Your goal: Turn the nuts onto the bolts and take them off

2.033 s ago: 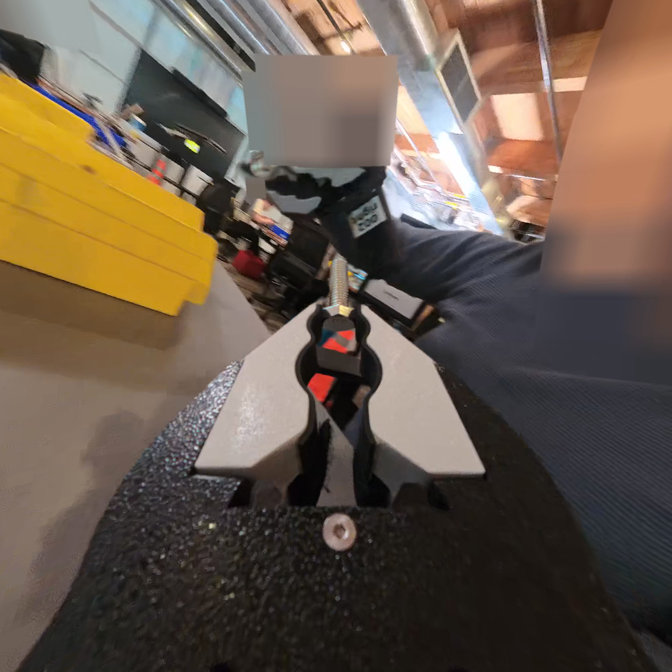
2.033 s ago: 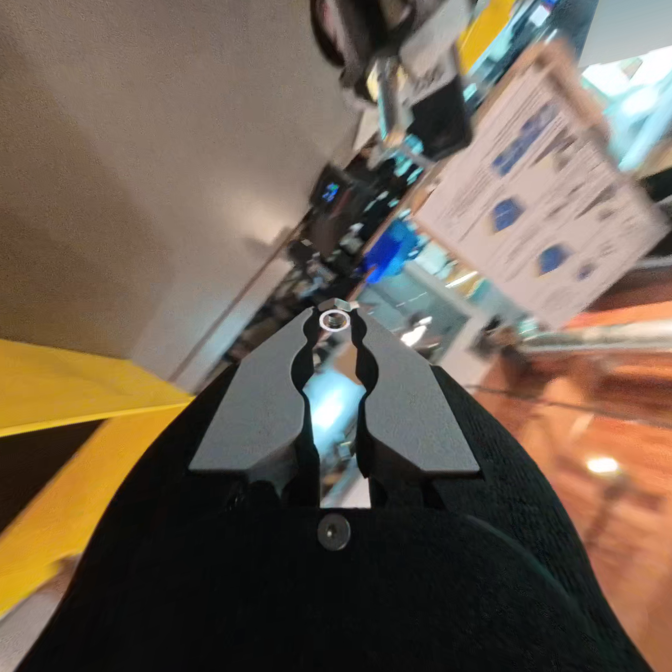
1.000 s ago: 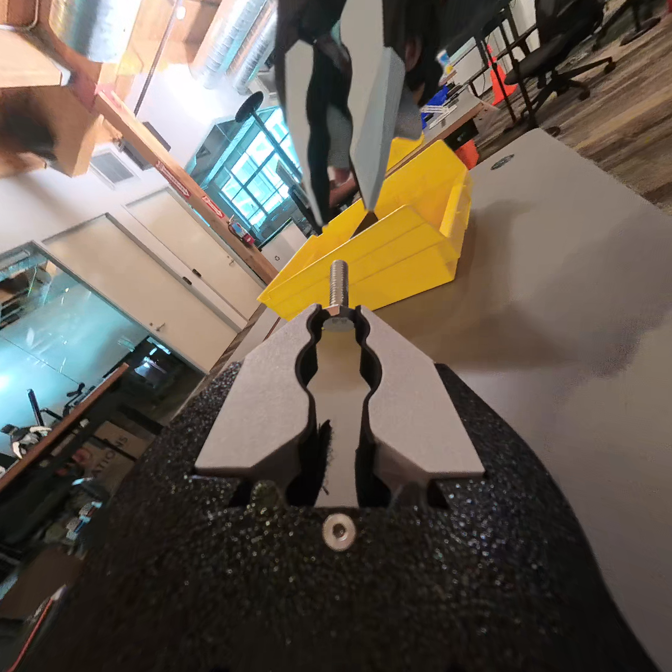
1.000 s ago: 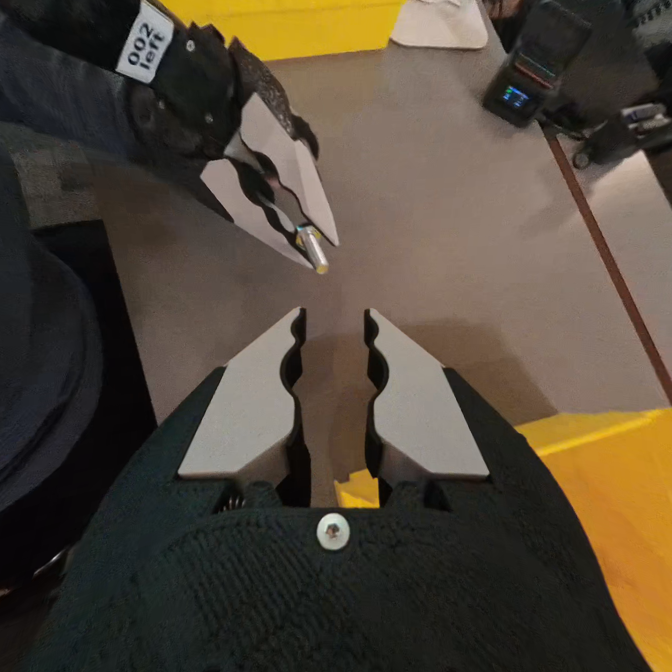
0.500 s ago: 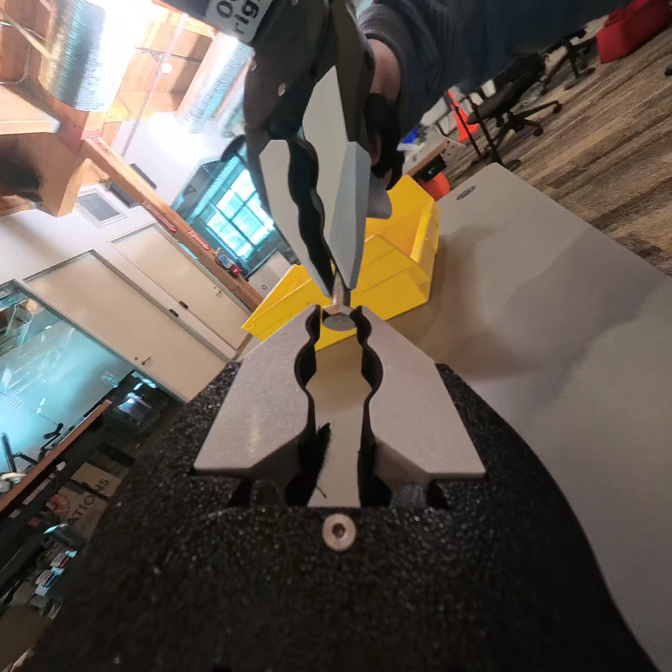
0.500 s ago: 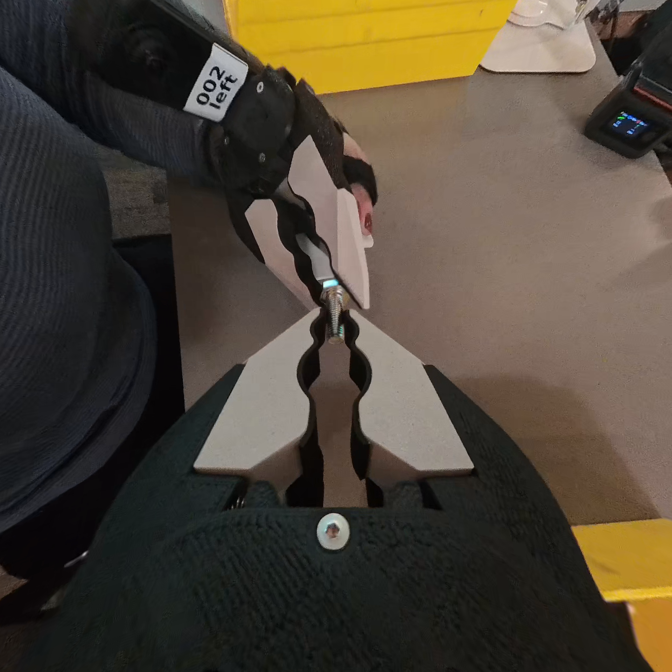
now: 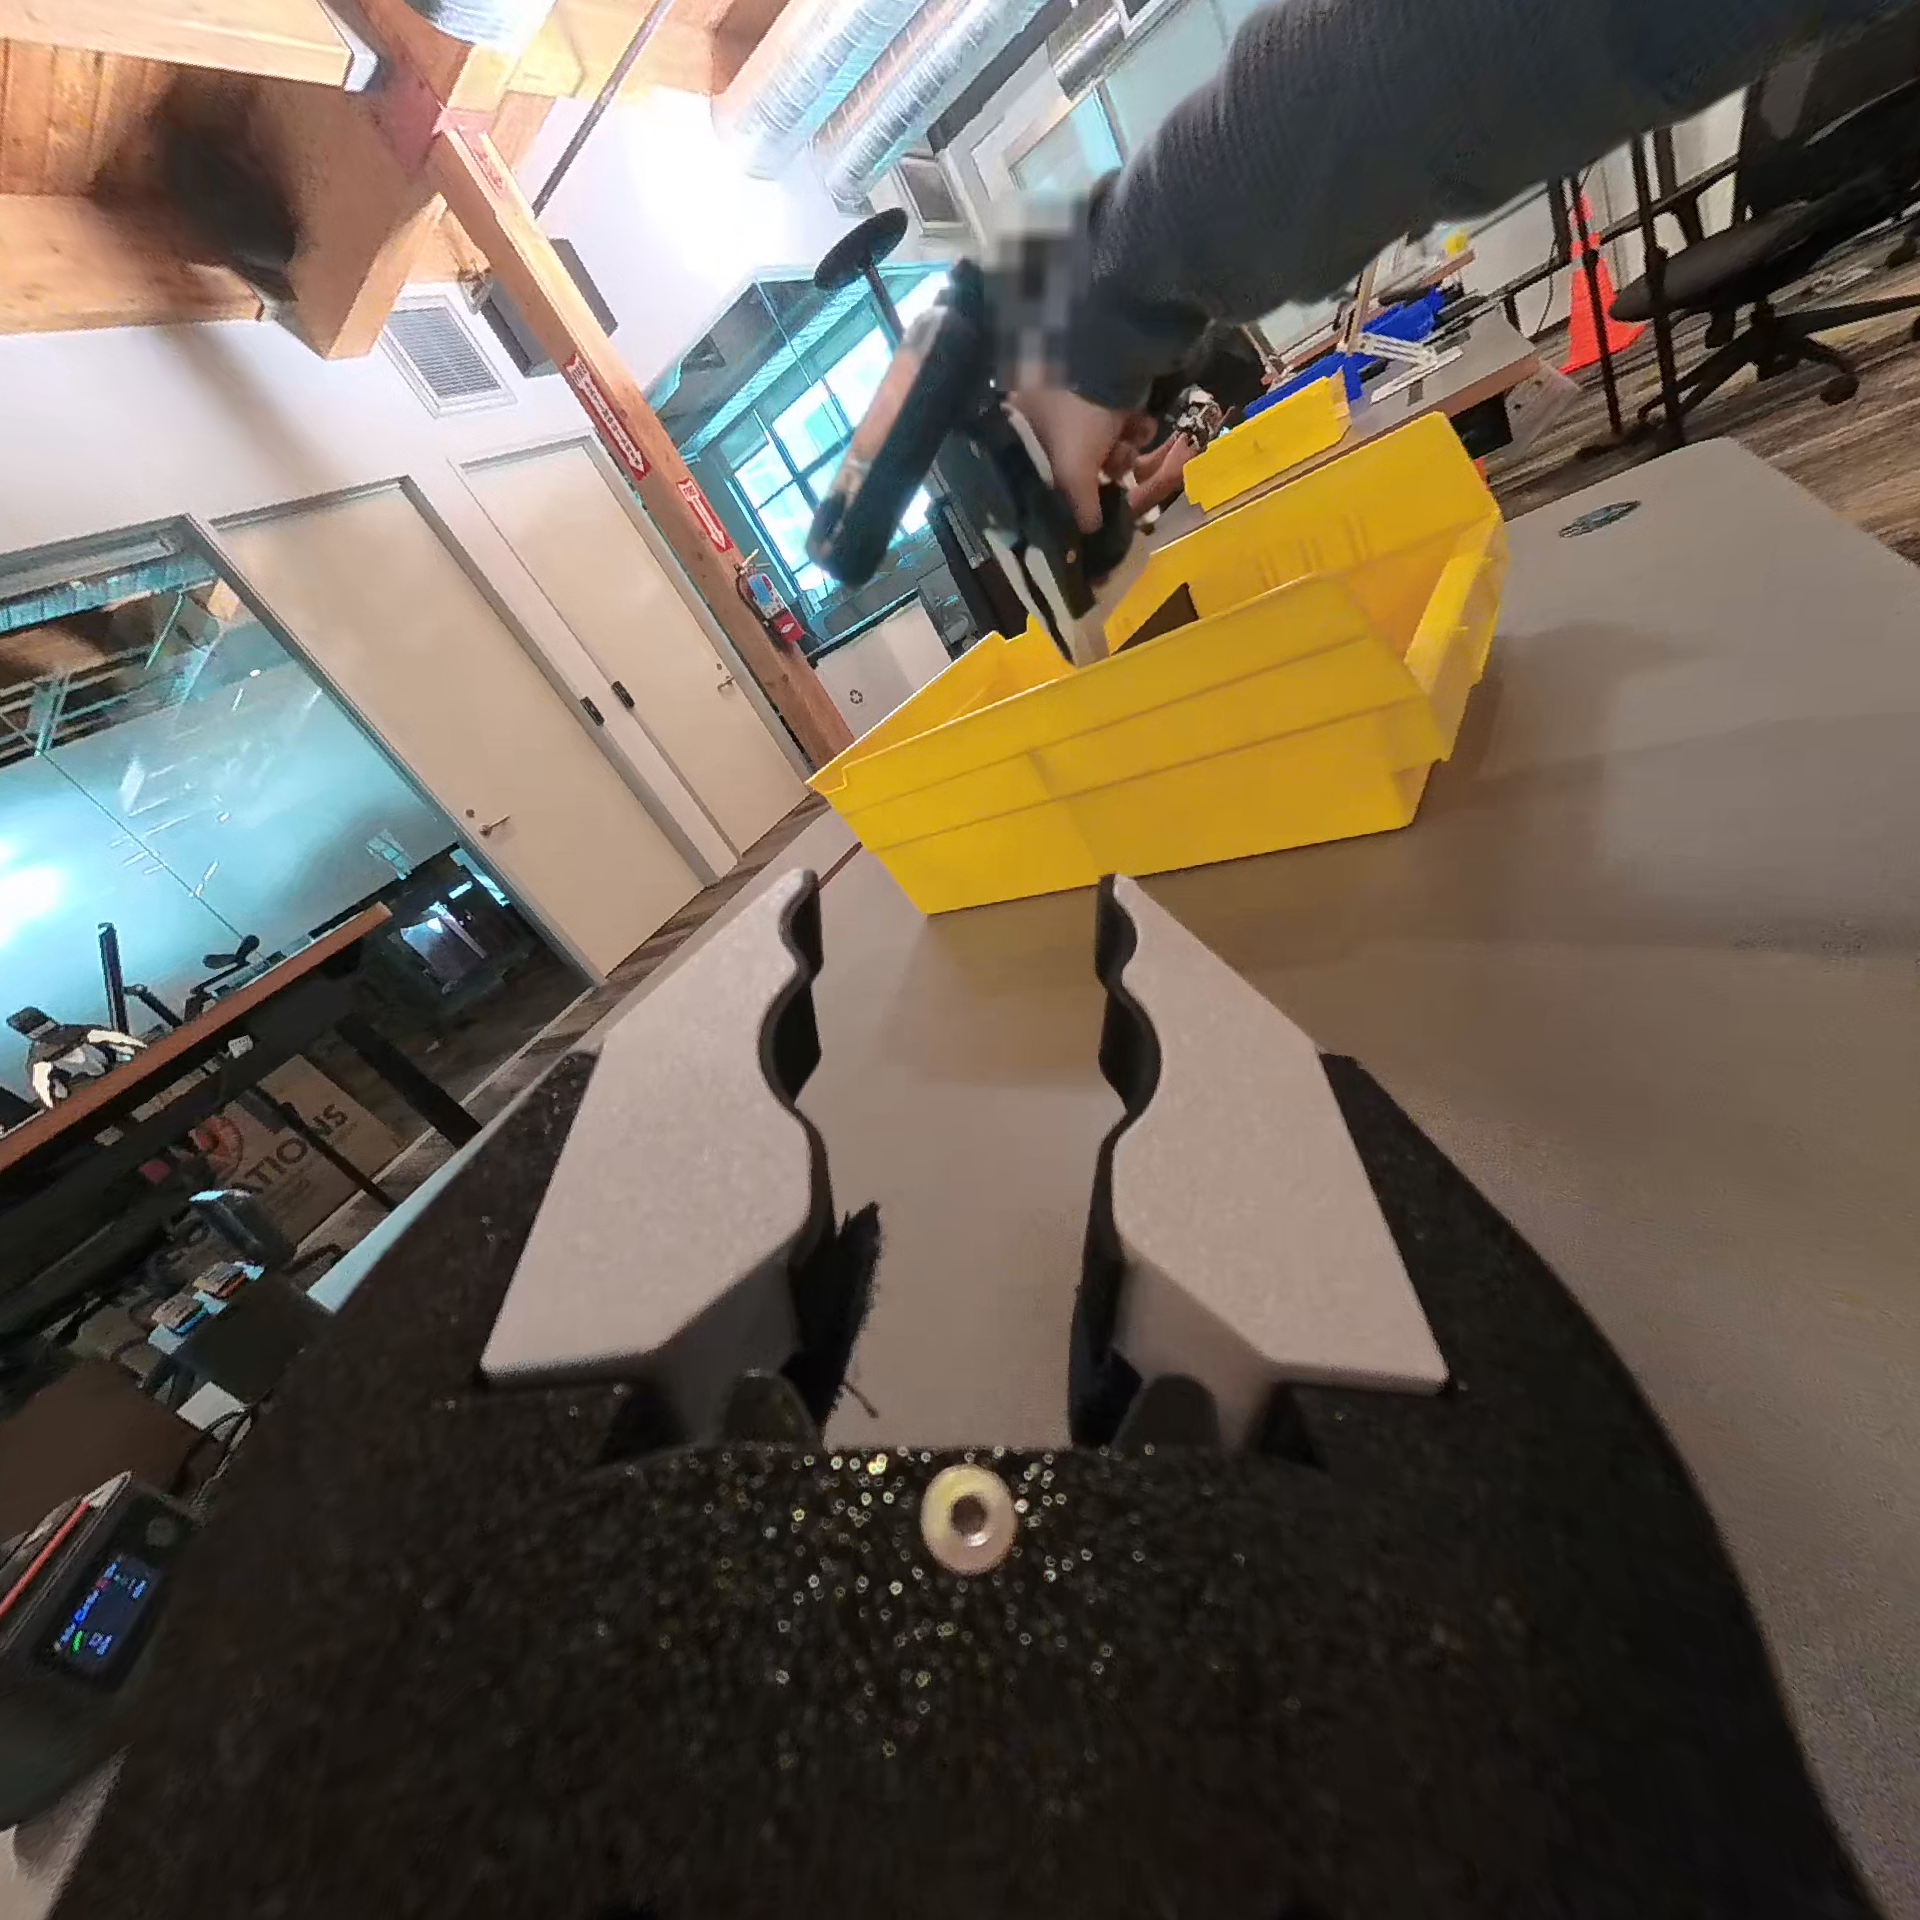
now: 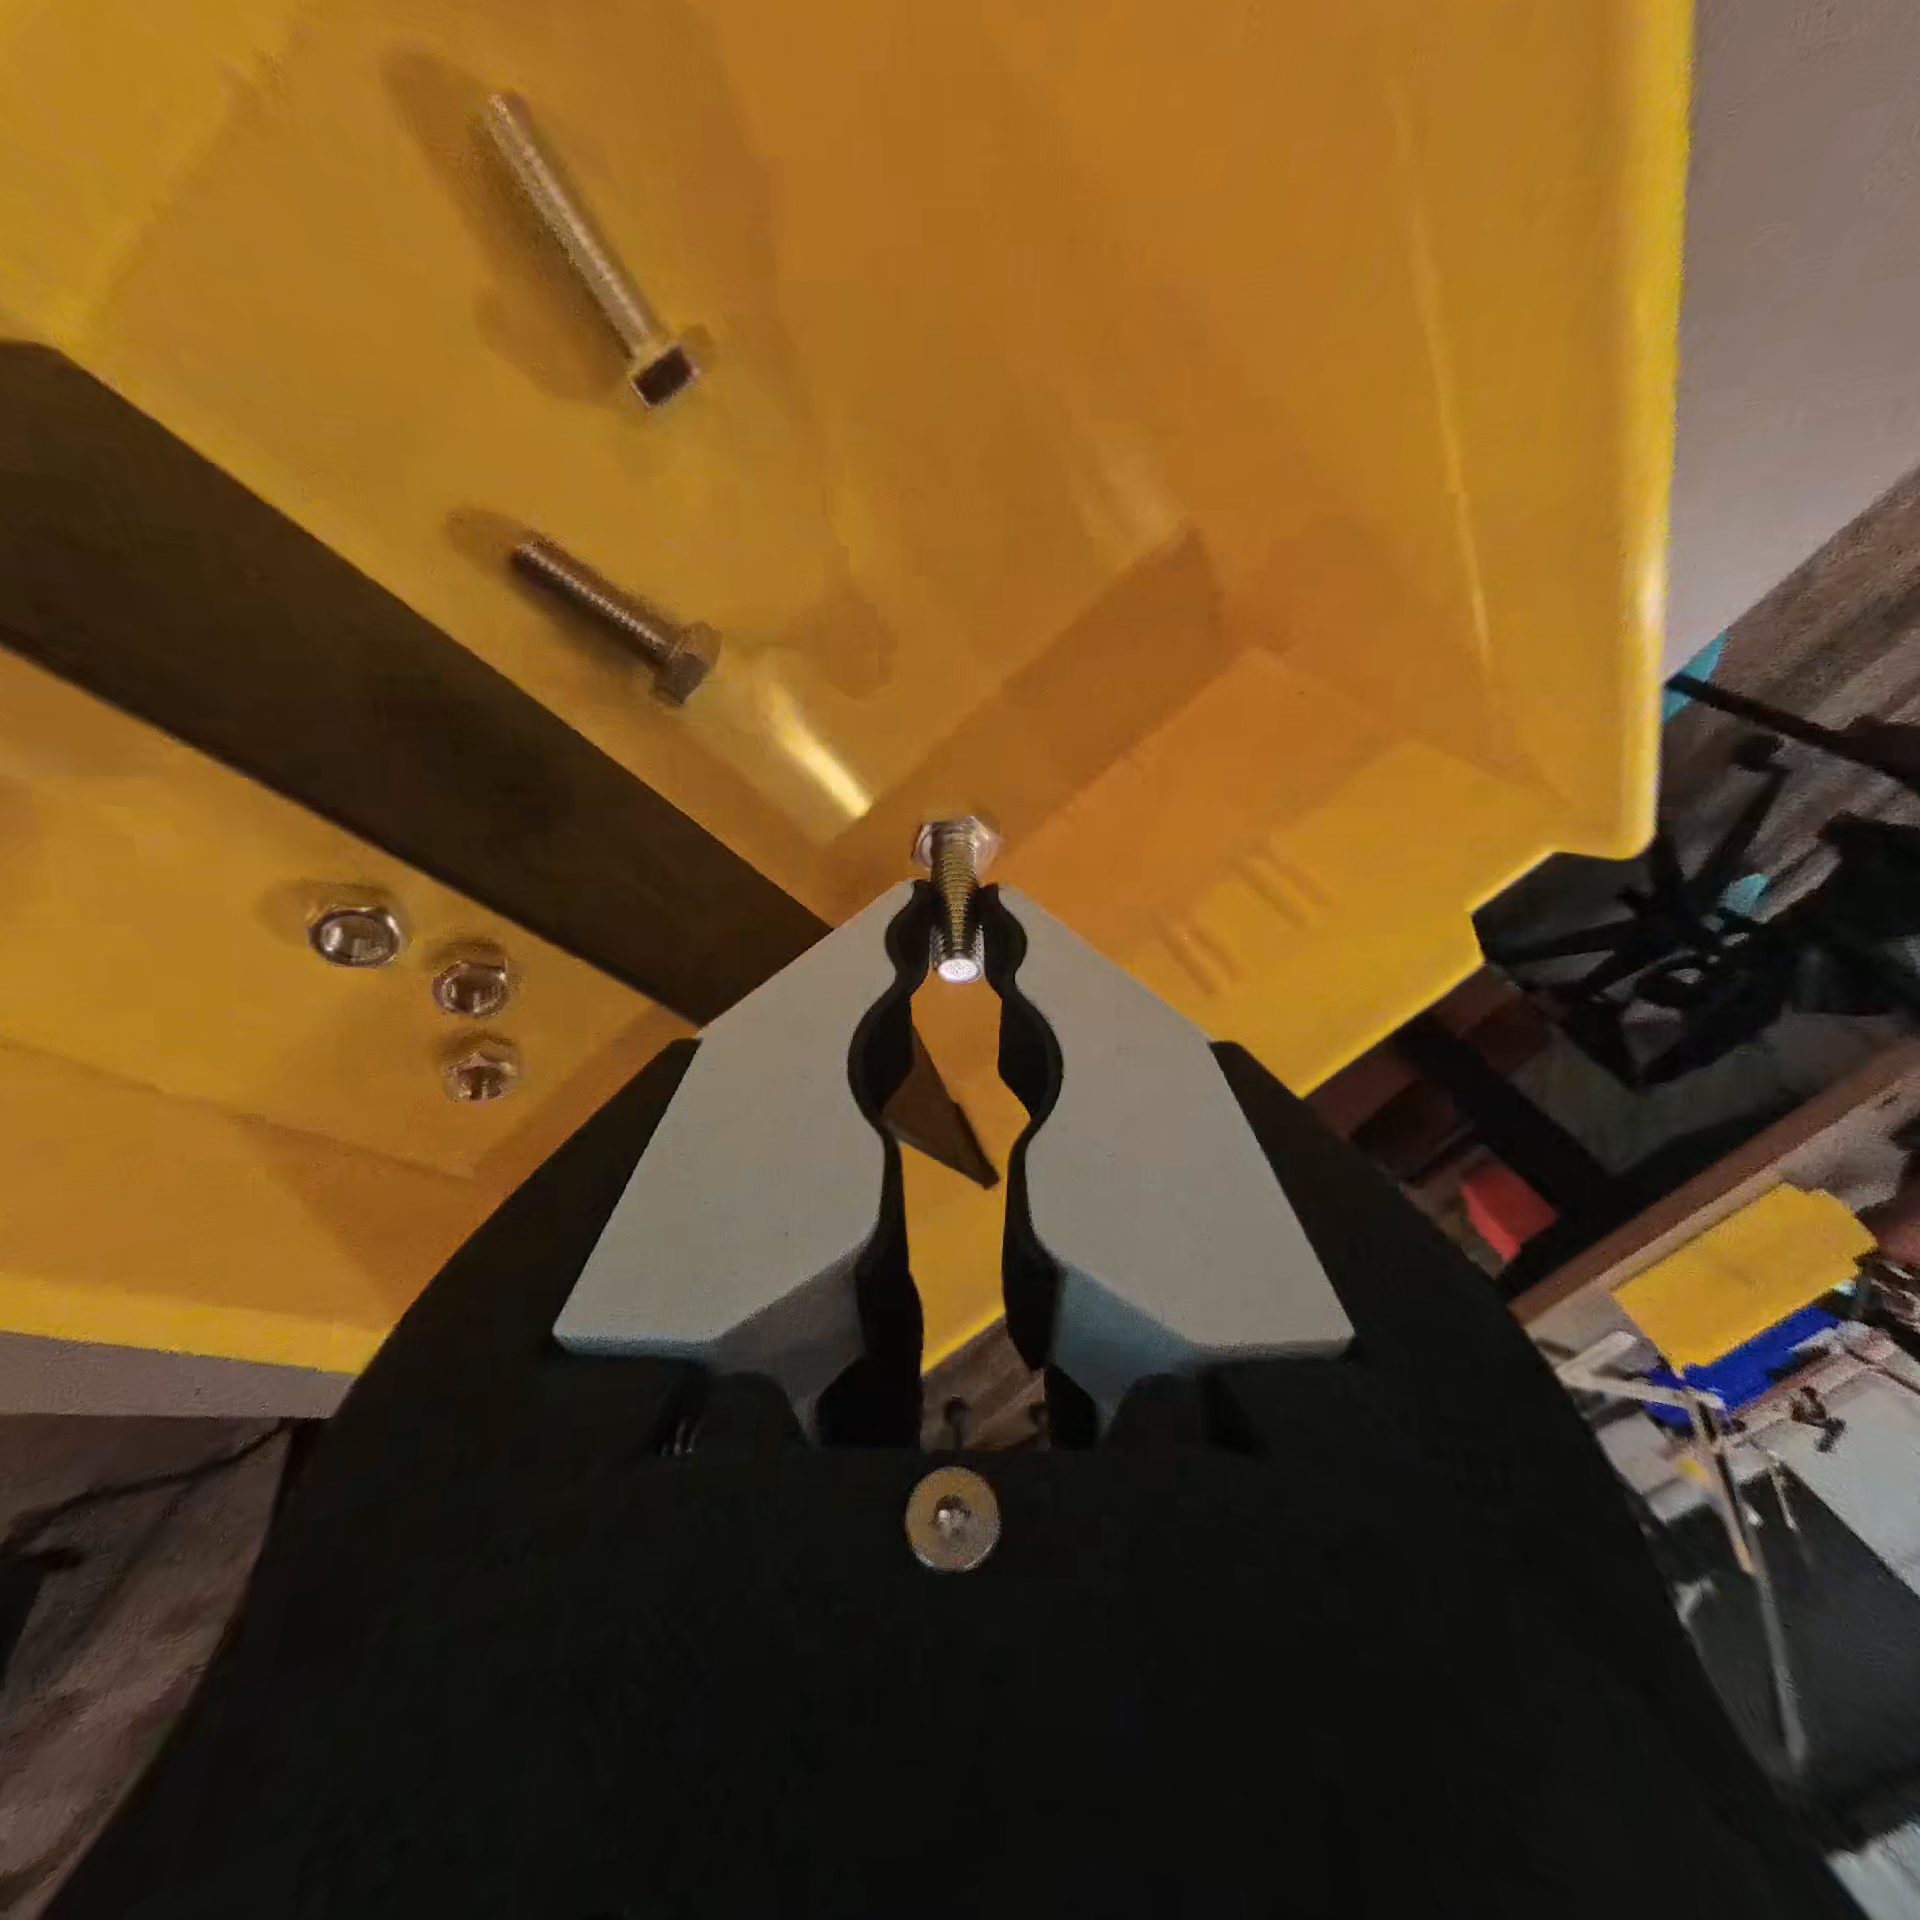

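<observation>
My right gripper (image 8: 954, 894) is shut on a short silver bolt (image 8: 954, 904), gripped by its threaded shank with the head pointing down into a yellow bin (image 8: 1299, 343). Two more bolts (image 8: 582, 249) (image 8: 623, 623) lie on the bin floor. Three nuts (image 8: 355, 932) (image 8: 471, 982) (image 8: 481, 1068) lie in the neighbouring compartment past a dark divider (image 8: 364, 665). My left gripper (image 7: 951, 914) is open and empty, low over the grey table (image 7: 1558, 1039). In the left wrist view the right gripper (image 7: 1060, 582) reaches down into the yellow bin (image 7: 1195, 769).
A second yellow bin (image 7: 1268, 447) and blue bins (image 7: 1392, 332) sit behind the first. A small device with a lit screen (image 7: 94, 1631) lies at the left edge. Office chairs (image 7: 1787, 239) and an orange cone (image 7: 1590, 291) stand beyond the table's far end. Spacing between my two grippers at the tips: around 35 centimetres.
My right gripper closed on the bolt that my left gripper held and carried it over into the yellow bin. My left gripper opened, let go of the bolt and dropped low over the table.
</observation>
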The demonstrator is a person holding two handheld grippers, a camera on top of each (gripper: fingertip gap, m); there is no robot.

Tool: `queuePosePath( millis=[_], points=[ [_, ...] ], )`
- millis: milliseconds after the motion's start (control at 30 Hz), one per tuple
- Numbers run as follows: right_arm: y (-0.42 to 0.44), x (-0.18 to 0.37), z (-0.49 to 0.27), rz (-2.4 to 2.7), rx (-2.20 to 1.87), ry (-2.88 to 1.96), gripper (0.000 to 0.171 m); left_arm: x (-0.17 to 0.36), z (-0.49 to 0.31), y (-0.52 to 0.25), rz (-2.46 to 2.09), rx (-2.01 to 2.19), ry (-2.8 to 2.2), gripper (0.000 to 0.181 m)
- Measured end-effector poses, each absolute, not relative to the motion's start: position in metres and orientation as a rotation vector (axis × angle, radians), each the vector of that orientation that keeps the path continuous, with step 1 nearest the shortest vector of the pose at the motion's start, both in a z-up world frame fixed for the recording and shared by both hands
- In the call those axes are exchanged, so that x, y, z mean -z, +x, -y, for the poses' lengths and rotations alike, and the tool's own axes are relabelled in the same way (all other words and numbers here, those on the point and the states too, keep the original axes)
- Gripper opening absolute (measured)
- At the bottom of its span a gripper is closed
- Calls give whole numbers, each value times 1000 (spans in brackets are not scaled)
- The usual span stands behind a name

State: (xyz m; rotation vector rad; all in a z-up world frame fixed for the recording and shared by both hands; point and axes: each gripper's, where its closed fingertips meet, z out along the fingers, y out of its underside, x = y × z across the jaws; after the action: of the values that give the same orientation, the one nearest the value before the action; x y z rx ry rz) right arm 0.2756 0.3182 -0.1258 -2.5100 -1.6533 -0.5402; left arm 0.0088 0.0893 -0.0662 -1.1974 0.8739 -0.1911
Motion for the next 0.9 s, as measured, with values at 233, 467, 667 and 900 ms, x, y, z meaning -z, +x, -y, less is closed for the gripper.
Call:
queuePosePath(
  millis=[233, 467, 667, 900],
  points=[
    [281, 138, -326, 1523, 479, -2566, 16, 71, -94, 7, -866, 201, -1233, 49],
    [141, 3, -282, 1188, 48, -1939, 24, 65, -93, 5, -853, 200, -1240, 48],
    [-1, -40, -191, 922, -398, -1281, 24, 15, -81, -37, -640, 133, -1300, 49],
    [-52, 40, -189, 894, -310, -1048, 16, -23, -4, -228, -147, -320, -1596, 86]
  ],
)
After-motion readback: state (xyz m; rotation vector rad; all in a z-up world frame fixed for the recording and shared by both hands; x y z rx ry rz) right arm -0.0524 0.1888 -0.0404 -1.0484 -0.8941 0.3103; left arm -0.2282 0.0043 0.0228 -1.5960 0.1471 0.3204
